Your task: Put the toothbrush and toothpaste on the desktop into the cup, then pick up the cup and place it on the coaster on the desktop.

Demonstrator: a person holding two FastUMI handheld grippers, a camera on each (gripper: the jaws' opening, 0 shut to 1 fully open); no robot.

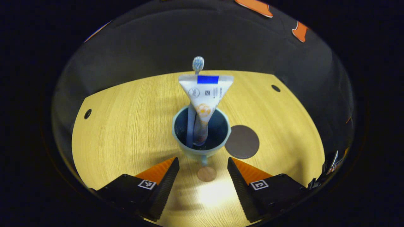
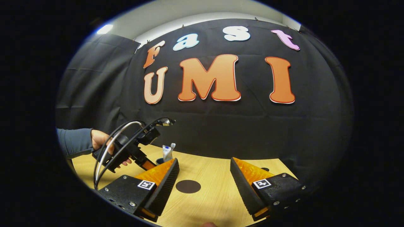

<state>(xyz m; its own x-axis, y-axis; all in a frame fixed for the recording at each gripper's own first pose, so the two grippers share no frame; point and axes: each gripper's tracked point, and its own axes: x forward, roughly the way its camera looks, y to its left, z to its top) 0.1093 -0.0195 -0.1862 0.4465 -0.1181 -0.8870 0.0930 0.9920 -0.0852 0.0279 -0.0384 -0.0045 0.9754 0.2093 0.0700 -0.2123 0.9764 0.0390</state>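
Observation:
A pale blue cup point(image 1: 201, 148) stands on the wooden desktop point(image 1: 126, 132) in the left gripper view. A white toothpaste tube point(image 1: 205, 97) stands in it cap down, and a toothbrush point(image 1: 198, 64) rises behind it, head up. My left gripper point(image 1: 203, 162) is open just in front of the cup, and the cup's small handle points into the gap. Right of the cup lies a dark round coaster point(image 1: 242, 142). In the right gripper view my right gripper point(image 2: 204, 164) is open and held above the desktop, the coaster point(image 2: 188, 186) is below it, and the tube point(image 2: 167, 153) shows farther off.
A small brown disc point(image 1: 206, 174) lies on the desktop between my left gripper's fingers. A hand point(image 2: 101, 138) with a blue sleeve holds the left gripper point(image 2: 148, 164) by the cup. Round holes point(image 1: 87, 113) pierce the desktop near its far corners. Dark hardware point(image 1: 328, 170) shows at the right edge.

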